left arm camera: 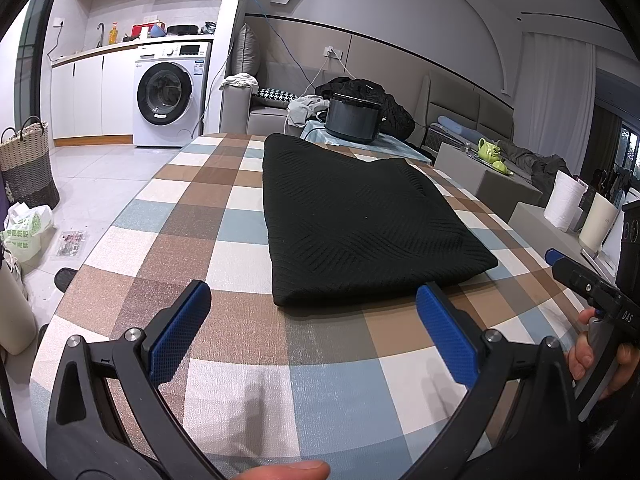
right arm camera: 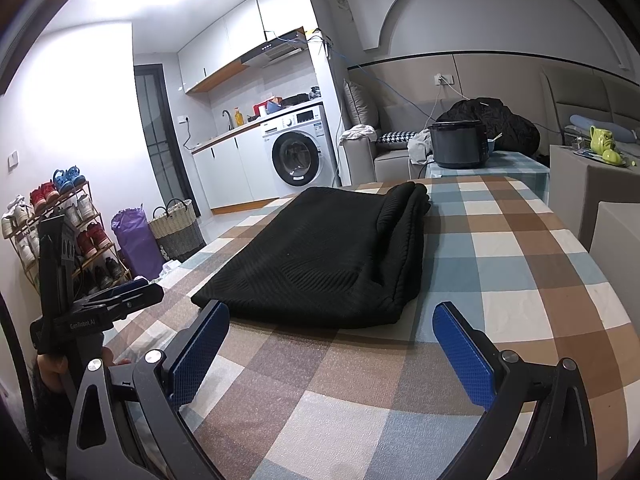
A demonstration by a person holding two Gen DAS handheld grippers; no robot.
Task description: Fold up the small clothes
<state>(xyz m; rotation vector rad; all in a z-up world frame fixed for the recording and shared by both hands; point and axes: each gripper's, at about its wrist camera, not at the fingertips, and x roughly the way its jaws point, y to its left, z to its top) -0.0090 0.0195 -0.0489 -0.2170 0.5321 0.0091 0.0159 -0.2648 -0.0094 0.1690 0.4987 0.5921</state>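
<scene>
Both claws spread; folded black garment (left arm camera: 360,220) ahead, cooker (left arm camera: 352,118) beyond.

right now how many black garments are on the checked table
1: a folded black knit garment lies mid-table on the checked tablecloth, just ahead of both open grippers. Layers folded inside cannot be told apart.

Black gripper (left arm camera: 312,320), blue textured pads (left arm camera: 180,332), silver screws

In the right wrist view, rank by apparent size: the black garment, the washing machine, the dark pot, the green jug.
1. Black garment, though it is nearest the camera.
2. Washing machine.
3. Dark pot.
4. Green jug.
</scene>
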